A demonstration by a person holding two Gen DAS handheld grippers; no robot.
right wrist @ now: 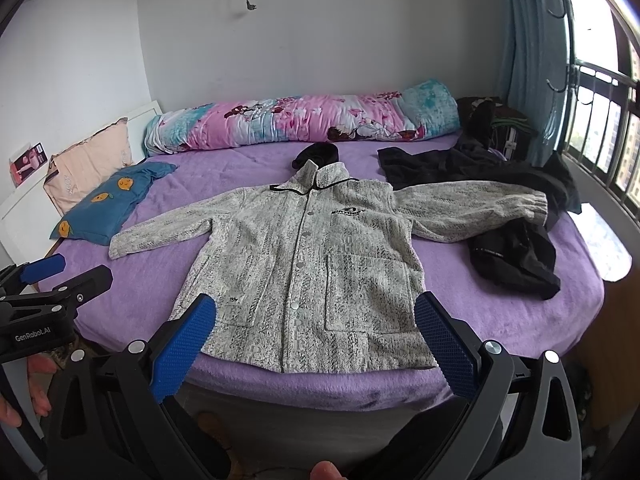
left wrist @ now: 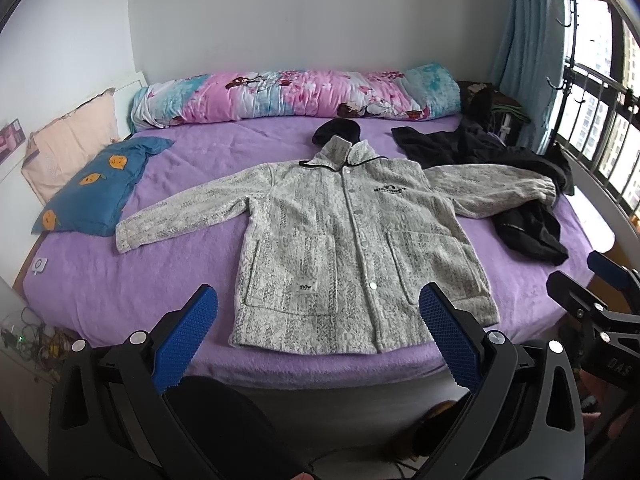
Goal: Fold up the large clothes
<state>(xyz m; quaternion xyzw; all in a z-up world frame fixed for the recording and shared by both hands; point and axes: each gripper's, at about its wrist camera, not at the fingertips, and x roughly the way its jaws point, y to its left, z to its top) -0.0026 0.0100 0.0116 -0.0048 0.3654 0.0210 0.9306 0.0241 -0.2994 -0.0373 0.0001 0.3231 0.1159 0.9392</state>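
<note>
My left gripper and right gripper level, jaws wide apart, empty, hovering at the bed's near edge, grey jacket spread flat on the purple blanket, black clothes beyond, rolled quilt farthest.

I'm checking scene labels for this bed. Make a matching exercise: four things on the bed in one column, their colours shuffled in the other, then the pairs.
Things:
1. fleece jacket
2. pillow with orange patches
3. rolled quilt
4. bed sheet

Colours:
A. purple
B. pink and turquoise floral
C. mottled grey
D. blue

Pairs: 1-C, 2-D, 3-B, 4-A
</note>
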